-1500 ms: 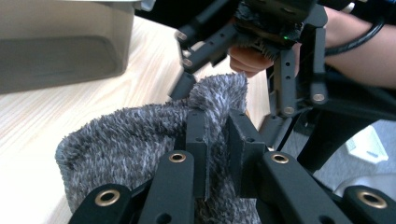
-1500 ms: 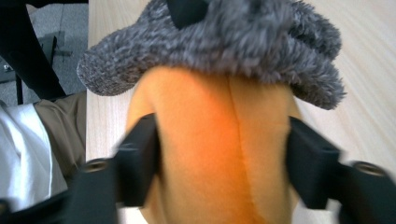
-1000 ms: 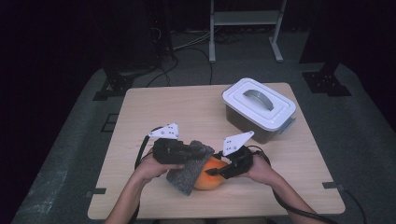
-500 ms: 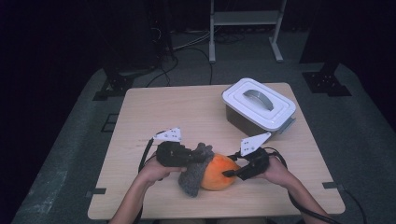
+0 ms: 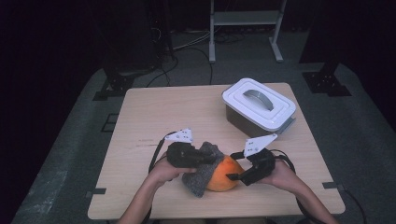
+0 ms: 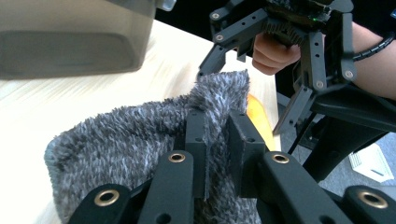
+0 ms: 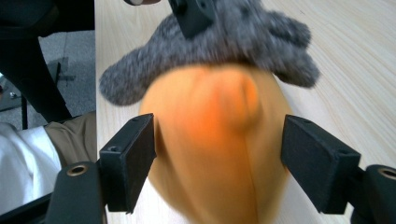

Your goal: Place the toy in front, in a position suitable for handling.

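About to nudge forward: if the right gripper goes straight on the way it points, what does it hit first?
The orange fruit. It already sits between the open jaws of the right gripper, which have just been opening, with the grey cloth draped over its far side.

We're keeping the left gripper (image 5: 205, 157) clamped tight, its jaws pinched together, left hand (image 5: 164, 171) low near the table's front edge. We're spreading the right gripper (image 5: 232, 176): its jaws have just been opening, pads standing wide apart.

Grey-flecked cloth (image 5: 201, 173); orange fruit (image 5: 224, 174); white-lidded container (image 5: 258, 105); pale wood table (image 5: 163, 116)
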`<state>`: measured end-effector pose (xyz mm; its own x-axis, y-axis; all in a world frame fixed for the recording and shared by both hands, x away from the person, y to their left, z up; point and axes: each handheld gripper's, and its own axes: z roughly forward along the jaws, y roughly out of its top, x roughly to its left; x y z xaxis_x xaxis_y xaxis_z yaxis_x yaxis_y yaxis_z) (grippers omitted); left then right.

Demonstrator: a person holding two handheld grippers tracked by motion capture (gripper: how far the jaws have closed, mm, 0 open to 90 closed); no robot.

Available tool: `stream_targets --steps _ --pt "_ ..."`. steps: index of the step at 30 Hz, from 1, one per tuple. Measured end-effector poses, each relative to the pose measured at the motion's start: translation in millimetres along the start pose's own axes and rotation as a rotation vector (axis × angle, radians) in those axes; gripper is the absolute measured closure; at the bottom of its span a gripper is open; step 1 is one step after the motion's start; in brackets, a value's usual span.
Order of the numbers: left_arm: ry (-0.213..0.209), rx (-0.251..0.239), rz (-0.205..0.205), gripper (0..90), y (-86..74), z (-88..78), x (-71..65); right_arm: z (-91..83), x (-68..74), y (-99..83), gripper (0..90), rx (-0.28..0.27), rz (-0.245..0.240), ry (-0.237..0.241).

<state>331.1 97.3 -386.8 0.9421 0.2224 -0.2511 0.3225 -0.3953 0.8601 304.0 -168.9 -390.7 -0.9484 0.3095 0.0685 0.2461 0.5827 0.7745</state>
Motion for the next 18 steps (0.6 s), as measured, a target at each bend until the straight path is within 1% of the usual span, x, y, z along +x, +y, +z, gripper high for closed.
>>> stream_targets --steps 1,2,3,5,7,10,12,13,14,15,16,18 --pt "0.0 0.0 0.0 79.4 0.0 0.0 0.0 0.0 0.0 0.0 25.5 0.0 0.0 0.0" --pt "0.006 0.011 0.008 79.4 1.5 1.9 -1.5 6.5 2.5 4.4 25.4 0.023 -0.009 -0.009" --pt "0.012 0.015 0.009 79.4 1.3 2.0 -1.5 10.0 2.6 5.0 26.8 0.032 -0.007 -0.016" --pt "0.018 0.013 0.003 79.4 -0.5 -0.4 0.4 14.6 0.3 3.0 34.5 0.032 0.001 -0.009" --pt "0.019 0.005 -0.001 79.4 -1.6 -2.4 1.3 15.5 -2.0 -0.6 43.2 0.0 0.014 0.009" --pt "0.027 -0.011 -0.014 79.4 -3.3 -10.3 3.3 15.9 -4.9 -1.4 51.1 -0.043 -0.008 0.021" --pt "0.038 -0.019 -0.014 79.4 -2.0 -16.0 3.8 17.3 -5.1 1.9 53.2 -0.073 -0.022 0.028" --pt "0.038 -0.019 -0.014 79.4 -2.0 -16.0 3.8 17.3 -5.1 1.9 53.2 -0.073 -0.022 0.028" --pt "0.042 -0.03 -0.007 79.4 1.4 -22.3 1.9 20.1 -5.7 6.0 54.4 -0.109 -0.03 0.044" --pt "0.042 -0.03 -0.007 79.4 1.4 -22.3 1.9 22.7 -5.8 8.3 54.8 -0.118 -0.039 0.054" --pt "0.051 -0.028 0.012 79.4 5.6 -26.7 -1.0 25.8 -5.5 10.5 54.9 -0.122 -0.051 0.064" --pt "0.055 -0.018 0.021 79.3 6.7 -29.6 -2.0 32.7 -4.0 13.9 54.9 -0.127 -0.068 0.085"
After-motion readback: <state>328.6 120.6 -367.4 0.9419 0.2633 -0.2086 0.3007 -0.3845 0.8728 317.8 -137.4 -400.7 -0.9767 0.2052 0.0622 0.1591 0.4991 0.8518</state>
